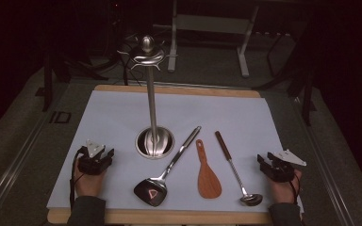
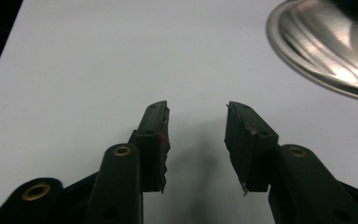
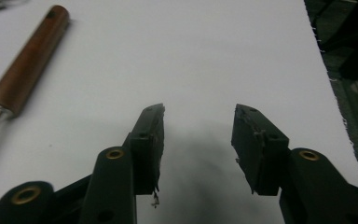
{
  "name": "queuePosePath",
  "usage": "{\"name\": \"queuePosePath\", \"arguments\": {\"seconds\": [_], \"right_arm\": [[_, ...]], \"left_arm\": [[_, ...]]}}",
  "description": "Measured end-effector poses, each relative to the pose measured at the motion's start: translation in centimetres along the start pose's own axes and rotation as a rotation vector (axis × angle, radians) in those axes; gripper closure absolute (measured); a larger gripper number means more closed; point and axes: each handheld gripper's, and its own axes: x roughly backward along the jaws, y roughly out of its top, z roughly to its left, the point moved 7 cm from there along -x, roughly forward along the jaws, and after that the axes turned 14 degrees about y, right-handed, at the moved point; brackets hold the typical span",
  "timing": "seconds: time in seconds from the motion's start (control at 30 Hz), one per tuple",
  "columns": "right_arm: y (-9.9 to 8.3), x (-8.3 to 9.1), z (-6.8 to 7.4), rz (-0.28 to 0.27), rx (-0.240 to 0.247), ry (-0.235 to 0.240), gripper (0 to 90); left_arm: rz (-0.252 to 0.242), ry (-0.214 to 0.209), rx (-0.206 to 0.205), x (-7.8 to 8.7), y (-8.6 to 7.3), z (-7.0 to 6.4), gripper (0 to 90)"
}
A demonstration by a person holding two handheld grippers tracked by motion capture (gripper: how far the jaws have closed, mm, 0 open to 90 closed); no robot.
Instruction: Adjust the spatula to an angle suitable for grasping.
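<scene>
A steel utensil stand (image 1: 152,99) rises from a round base (image 1: 155,142) in the middle of the white sheet; its hooks at the top hang bare. To its right lie three utensils: a black slotted turner (image 1: 152,190) with a steel handle, a wooden rice paddle (image 1: 207,174), and a small steel ladle (image 1: 250,198) with a brown wooden grip (image 3: 25,63). My left gripper (image 1: 107,153) (image 2: 196,119) rests open at the sheet's left, the stand's base (image 2: 326,46) ahead to its right. My right gripper (image 1: 261,160) (image 3: 199,121) rests open at the sheet's right, nothing between its jaws.
The white sheet (image 1: 122,113) covers a wooden board (image 1: 169,217) on a grey table. Beyond the table's far edge stand dark metal frames and a pale stand (image 1: 207,23). The sheet's right edge (image 3: 328,79) lies close to my right gripper.
</scene>
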Motion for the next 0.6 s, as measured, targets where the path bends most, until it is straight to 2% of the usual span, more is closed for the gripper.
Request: {"name": "queuePosePath", "arguments": {"seconds": [0.03, 0.07, 0.1, 0.23, 0.33, 0.37, 0.6], "right_arm": [[0.0, 0.0, 0.0, 0.003, 0.001, -0.010, 54.9], [0.0, 0.0, 0.0, -0.001, 0.000, -0.011, 54.9], [0.0, 0.0, 0.0, -0.001, 0.000, -0.011, 54.9], [0.0, 0.2, -0.5, -0.026, -0.051, 0.015, 53.1], [0.0, 0.3, -0.5, -0.032, -0.064, 0.026, 52.1], [0.0, 0.3, -0.5, -0.033, -0.066, 0.027, 51.8], [0.0, 0.3, -0.5, -0.035, -0.064, 0.025, 50.9]], "left_arm": [[-0.008, -0.014, 0.006, 0.1, 0.0, -0.1, 63.6], [-0.006, -0.042, 0.023, 0.2, 0.0, -0.2, 69.2], [-0.006, -0.042, 0.023, 0.2, 0.0, -0.2, 71.3], [-0.013, -0.070, 0.022, 0.6, 0.0, -0.5, 81.0], [-0.017, -0.082, 0.015, 0.9, 0.0, -0.6, 87.3], [-0.032, -0.111, 0.024, 1.6, 0.1, -0.9, 89.7], [-0.056, -0.151, 0.045, 2.6, 0.3, -1.3, 89.9]]}}
